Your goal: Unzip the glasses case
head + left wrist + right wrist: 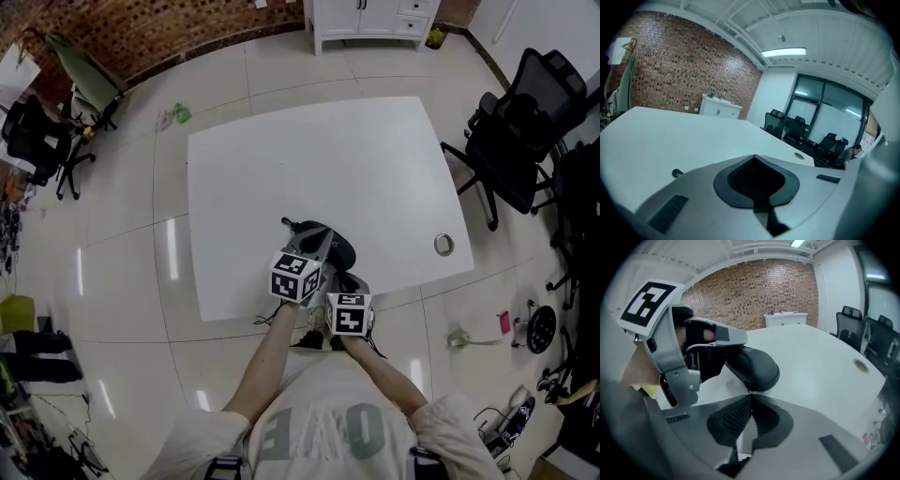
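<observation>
A dark zipped glasses case (334,249) lies near the front edge of the white table (309,159). In the right gripper view the case (754,367) sits just beyond my right gripper (750,396). Its jaws are shut, and the small zipper pull (749,391) at the case's near edge is pinched at their tips. My left gripper (712,341) sits on the case's left end. In its own view the left gripper (753,158) is shut, with nothing visible between the pads. The case's small dark loop (676,173) lies on the table to its left.
A roll of tape (443,245) lies near the table's right edge. Black office chairs (516,131) stand to the right of the table. A white cabinet (370,19) stands against the brick wall at the back. The table's front edge is right under both grippers.
</observation>
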{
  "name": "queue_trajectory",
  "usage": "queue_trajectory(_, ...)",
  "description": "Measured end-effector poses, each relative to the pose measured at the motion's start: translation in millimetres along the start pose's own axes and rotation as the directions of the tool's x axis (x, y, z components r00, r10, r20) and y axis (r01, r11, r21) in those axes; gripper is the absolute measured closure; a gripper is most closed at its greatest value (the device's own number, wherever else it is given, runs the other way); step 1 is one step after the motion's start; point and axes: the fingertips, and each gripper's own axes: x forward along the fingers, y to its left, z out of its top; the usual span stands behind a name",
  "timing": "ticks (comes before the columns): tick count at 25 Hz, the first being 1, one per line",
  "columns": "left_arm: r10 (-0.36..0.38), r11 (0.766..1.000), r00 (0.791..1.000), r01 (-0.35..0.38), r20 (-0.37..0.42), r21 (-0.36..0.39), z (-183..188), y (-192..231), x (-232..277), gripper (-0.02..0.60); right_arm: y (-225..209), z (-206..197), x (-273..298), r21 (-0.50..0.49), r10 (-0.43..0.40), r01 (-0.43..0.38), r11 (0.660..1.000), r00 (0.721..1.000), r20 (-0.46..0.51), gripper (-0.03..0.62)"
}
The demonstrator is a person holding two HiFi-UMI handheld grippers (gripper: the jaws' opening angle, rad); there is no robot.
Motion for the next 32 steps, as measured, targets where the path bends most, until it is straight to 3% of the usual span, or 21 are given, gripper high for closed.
queue_trajectory(10, 0.002, 0.999, 1.000, -0.001, -0.010, 0.043, -2.7, -2.5, -1.2, 0.591, -8.8, -6.1, -8.7, -0.100, 0.007, -0.008, 0.995, 1.000, -0.011, 0.594)
queue_trajectory(16, 0.012, 1.000, 1.000, -0.012, 0.002, 0.010, -1.8, -2.1, 2.4, 0.591, -41.2, 2.2, -14.4, -0.074, -0.028, 0.028, 0.997, 1.000, 0.014, 0.594)
queue_trajectory(19, 0.001, 1.000, 1.000, -0.001, 0.005, 0.000, -0.8, -2.2, 2.4, 0.591, -39.3, 1.9, -14.7, -0.129, -0.002, 0.003, 0.992, 1.000, 0.007, 0.594)
queue_trajectory(23, 0.023, 1.000, 1.000, -0.023, 0.012, -0.021, 0.9, -2.5, -9.9, 0.591, -18.5, -2.2, -22.9, -0.261, 0.067, -0.065, 0.963, 0.998, 0.001, 0.595)
queue_trajectory(27, 0.018, 0.999, 1.000, -0.019, 0.010, 0.028, 6.4, -18.2, -14.0, 0.591, 0.5, -3.3, -29.9, -0.354, 0.130, -0.125, 0.927, 0.991, -0.008, 0.595)
queue_trajectory(32, 0.024, 0.997, 0.999, -0.020, -0.049, 0.074, -2.0, -30.7, -10.7, 0.591, 26.9, -16.8, -31.1, -0.473, 0.189, -0.189, 0.861, 0.981, -0.048, 0.595)
